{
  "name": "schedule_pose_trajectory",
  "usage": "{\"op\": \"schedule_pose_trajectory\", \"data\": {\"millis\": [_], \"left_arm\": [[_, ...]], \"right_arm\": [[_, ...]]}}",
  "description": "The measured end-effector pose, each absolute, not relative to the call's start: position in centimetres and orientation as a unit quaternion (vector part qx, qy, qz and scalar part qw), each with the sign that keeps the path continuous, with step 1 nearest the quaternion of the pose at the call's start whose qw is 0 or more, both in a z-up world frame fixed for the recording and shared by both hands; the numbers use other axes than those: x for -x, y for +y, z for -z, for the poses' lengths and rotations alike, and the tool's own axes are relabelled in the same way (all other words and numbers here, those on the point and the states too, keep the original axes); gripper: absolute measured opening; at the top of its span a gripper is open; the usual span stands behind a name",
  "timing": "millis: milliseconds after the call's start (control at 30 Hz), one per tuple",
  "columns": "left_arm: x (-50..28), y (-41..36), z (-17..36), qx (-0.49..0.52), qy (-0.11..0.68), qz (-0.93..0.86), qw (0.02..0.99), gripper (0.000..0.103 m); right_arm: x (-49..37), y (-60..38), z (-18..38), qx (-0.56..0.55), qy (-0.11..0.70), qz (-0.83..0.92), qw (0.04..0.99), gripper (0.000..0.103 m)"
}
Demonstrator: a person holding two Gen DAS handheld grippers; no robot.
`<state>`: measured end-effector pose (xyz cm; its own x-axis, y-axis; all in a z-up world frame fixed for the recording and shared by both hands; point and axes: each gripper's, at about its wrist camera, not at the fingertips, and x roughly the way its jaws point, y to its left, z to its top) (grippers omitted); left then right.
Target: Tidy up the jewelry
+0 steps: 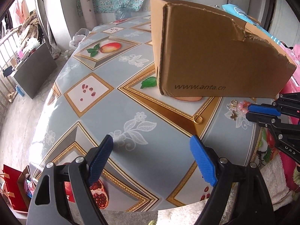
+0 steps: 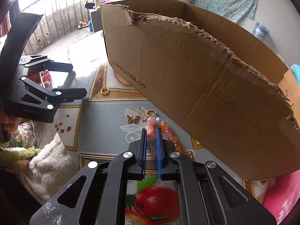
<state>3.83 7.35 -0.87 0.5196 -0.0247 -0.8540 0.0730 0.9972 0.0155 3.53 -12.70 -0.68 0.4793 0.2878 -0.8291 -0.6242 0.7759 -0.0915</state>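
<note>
A torn cardboard box stands on the patterned table. Beside it lie a pink and orange bead bracelet, a gold ring, a silver charm, a gold butterfly charm and a separate gold ring. My right gripper is narrowly closed around beads of the bracelet on the table. My left gripper is open and empty, above the table short of the separate ring.
The table has a fruit-pattern cloth, its edge close at left and front. A white towel lies at the table's near edge. Pink fabric lies right of the box.
</note>
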Motion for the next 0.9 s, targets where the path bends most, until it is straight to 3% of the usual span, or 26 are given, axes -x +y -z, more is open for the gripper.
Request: {"op": "schedule_pose_trajectory", "data": {"millis": [267,633,900], "left_arm": [[-3.7,7.3,0.8,-0.026,0.485,0.034,0.874,0.082],[-3.2,8.9,0.3,0.020,0.469,0.049,0.882,0.082],[-1.9,11.7,-0.2,0.039,0.462,0.011,0.886,0.082]], "right_arm": [[-4.5,-12.7,0.0,0.175,0.432,-0.272,0.842,0.007],[-5.1,-16.8,-5.9,0.066,0.414,-0.289,0.861,0.007],[-5.0,-10.3,-6.0,0.028,0.419,-0.386,0.821,0.007]]}}
